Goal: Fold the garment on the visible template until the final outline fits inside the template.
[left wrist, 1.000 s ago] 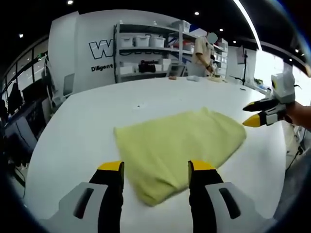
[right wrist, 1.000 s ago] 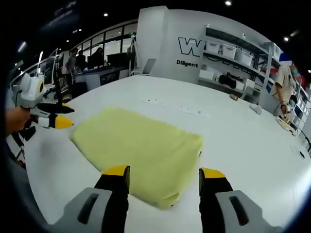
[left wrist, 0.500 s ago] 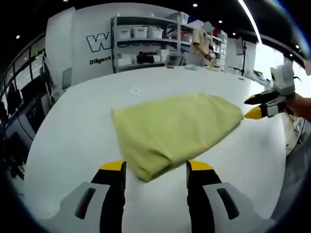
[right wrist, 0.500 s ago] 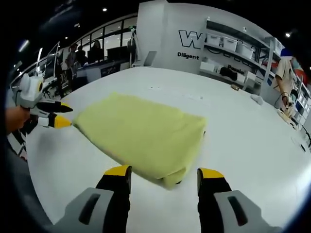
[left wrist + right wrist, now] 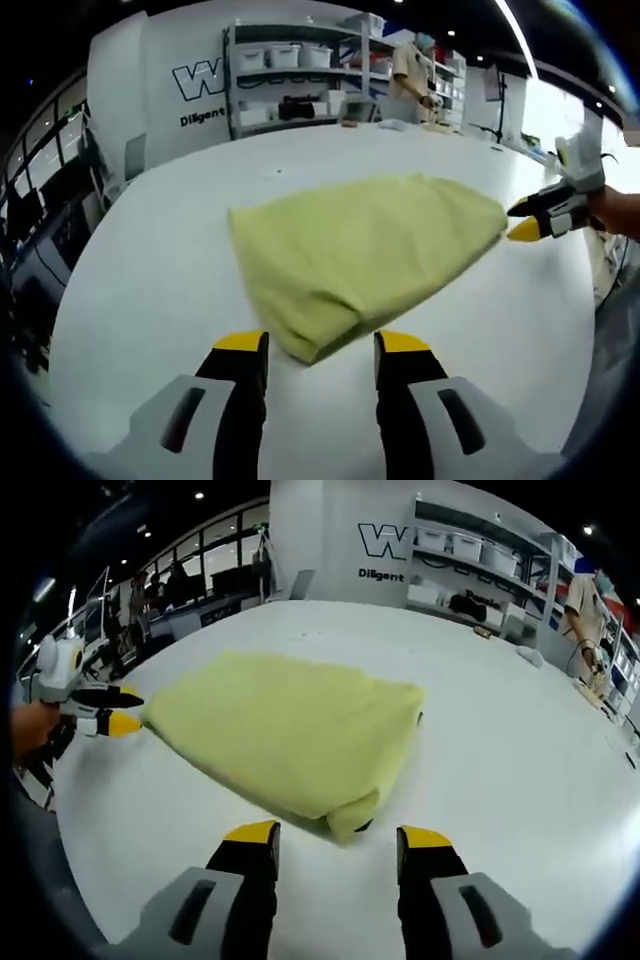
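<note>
the pale yellow-green folded fabric garment (image 5: 360, 255) lies flat on the round white tabletop (image 5: 150, 290), roughly in the middle of it. no template outline can be made out around the garment, so whether it fits cannot be judged here.

the left hand-held gripper (image 5: 312, 347) sits just short of the garment's near corner, its jaws standing apart and holding nothing. the right hand-held gripper (image 5: 336, 835) sits just short of another thick, rolled corner of the garment, jaws likewise apart and empty.

risks, as a guess: that rolled corner looks several layers deep, so a pinch could catch only the top layer and peel the stack open, spoiling the outline. pulling from both corners at once could also drag the whole garment across the smooth tabletop instead of folding it.

the left gripper view shows the right hand-held gripper (image 5: 527, 222) from the side at the garment's far point, with a person (image 5: 412, 72) by the storage shelves (image 5: 290, 85) behind. the right gripper view shows the garment's long flat edge, with the left hand-held gripper (image 5: 118, 710) at its far corner.
</note>
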### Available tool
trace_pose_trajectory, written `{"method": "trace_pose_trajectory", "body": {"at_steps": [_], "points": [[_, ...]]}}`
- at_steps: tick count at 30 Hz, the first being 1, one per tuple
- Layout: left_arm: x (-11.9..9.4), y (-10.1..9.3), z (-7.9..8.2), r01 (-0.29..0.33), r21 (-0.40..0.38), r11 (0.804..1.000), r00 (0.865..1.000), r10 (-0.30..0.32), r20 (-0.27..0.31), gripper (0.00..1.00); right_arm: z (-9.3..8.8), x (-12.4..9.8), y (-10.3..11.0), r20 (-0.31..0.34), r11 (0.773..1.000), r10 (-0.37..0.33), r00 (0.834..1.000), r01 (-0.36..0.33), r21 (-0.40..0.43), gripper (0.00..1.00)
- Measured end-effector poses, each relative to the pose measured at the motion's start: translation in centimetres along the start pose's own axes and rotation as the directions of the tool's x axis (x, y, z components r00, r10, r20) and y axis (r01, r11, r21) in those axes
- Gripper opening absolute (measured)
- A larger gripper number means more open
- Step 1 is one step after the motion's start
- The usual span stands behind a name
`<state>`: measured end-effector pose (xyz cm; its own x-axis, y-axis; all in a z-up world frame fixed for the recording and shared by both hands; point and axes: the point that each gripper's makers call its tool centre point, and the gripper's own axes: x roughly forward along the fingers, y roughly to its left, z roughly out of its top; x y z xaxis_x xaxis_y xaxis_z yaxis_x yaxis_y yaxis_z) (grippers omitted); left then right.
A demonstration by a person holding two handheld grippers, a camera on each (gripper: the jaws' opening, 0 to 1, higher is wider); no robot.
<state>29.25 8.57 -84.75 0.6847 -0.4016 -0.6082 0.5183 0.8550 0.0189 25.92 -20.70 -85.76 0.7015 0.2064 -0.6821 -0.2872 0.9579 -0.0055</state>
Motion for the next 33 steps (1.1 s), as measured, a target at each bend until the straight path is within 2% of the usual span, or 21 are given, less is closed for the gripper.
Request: {"method": "trace_pose_trajectory", "body": {"at_steps": [7,14,21,33], "points": [[0.2,0.0,-0.4,0.004,0.003,1.0,1.0,-0.003,-0.013,0.33,0.0,0.3,-0.2,-0.002,1.0,0.014,1.0,-0.014,0.022,0.25],[0.3,-0.1,-0.6,0.008,0.006,1.0,1.0,-0.008,-0.019,0.3,0.2,0.6,0.1,0.001,0.999,0.023,1.0,-0.023,0.024,0.21],[0.4,0.0,-0.8,0.007,0.019,1.0,1.0,-0.007,-0.029,0.26,0.0,0.5,-0.1,-0.003,1.0,0.021,1.0,-0.021,0.007,0.06],[0.5,0.6,-1.0,-0.011,0.039,0.999,0.999,0.013,-0.041,0.14,0.3,0.5,0.0,0.002,1.0,0.022,1.0,-0.022,-0.019,0.0]]}}
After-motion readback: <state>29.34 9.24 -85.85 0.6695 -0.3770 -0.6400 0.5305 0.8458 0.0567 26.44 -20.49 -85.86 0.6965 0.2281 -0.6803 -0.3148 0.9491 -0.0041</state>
